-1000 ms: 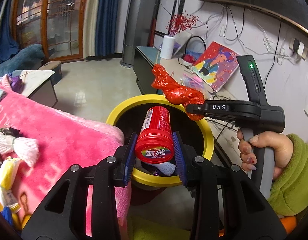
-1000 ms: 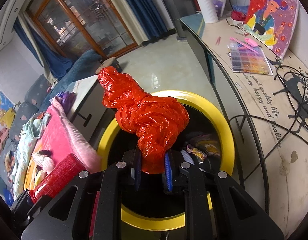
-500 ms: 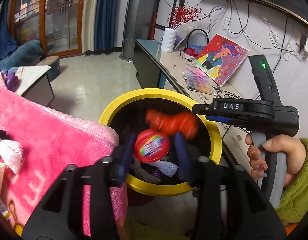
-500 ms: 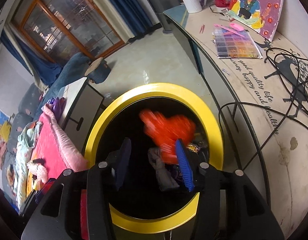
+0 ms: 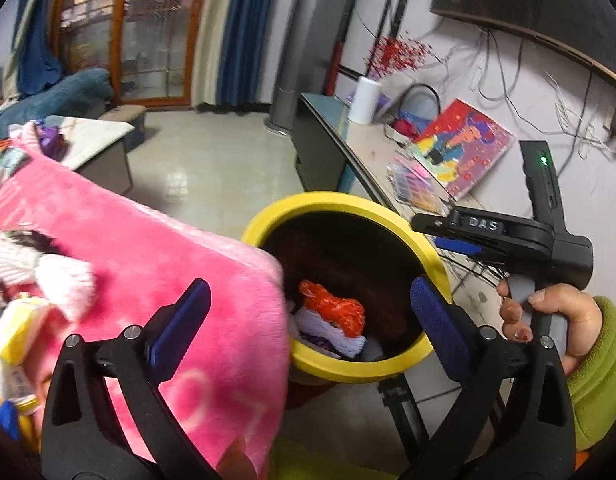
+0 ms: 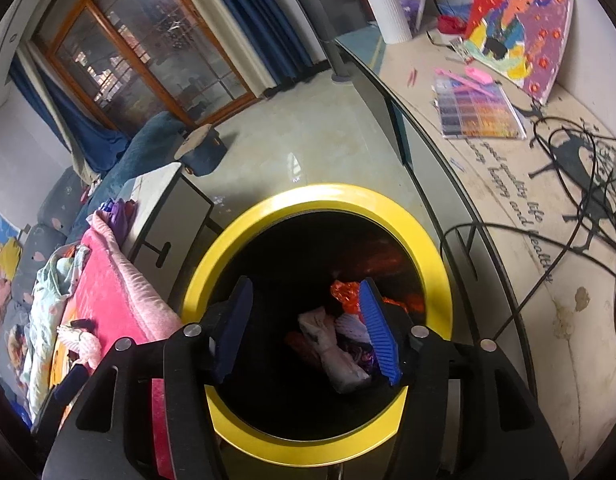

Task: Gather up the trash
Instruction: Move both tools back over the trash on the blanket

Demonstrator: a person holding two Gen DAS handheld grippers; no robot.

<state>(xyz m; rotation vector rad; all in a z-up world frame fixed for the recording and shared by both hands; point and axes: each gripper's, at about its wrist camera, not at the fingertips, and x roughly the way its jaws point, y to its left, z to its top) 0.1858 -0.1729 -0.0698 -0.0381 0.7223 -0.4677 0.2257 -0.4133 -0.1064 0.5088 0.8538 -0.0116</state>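
Progress: the red plastic bag (image 5: 334, 308) lies inside the yellow-rimmed bin (image 5: 340, 368), on top of pale crumpled wrappers (image 6: 336, 348); judging by this, at least one round of trash is delivered.
Left to do: small items (image 5: 11, 332) sit on the pink blanket (image 5: 147, 248) at about 9 o'clock from the bin in the left wrist view; whether they are trash I cannot tell, so the remaining work is uncertain.
Bin: dark inside, round yellow rim, standing on the floor between the pink blanket and the long tabletop (image 6: 508, 168); from the right wrist view it fills the centre, with the tabletop at 2 o'clock.
Left gripper (image 5: 308, 312): jaws opening and spread wide, nothing between the pads; one blue pad is over the blanket's edge at 9 o'clock, the other over the bin rim at 3 o'clock.
Right gripper (image 6: 308, 316): jaws opening, about half spread, nothing held; the trash seen between the fingers lies well below in the bin.
Hand pose: both grippers tilt downward toward the bin mouth. The person's right hand (image 5: 548, 320), in a green sleeve (image 5: 596, 368), wraps the gripper's handle at 3 o'clock in the left view, fingers on the trigger.
Bag location: in the bin, toward the wall nearest the blanket, free of both grippers.
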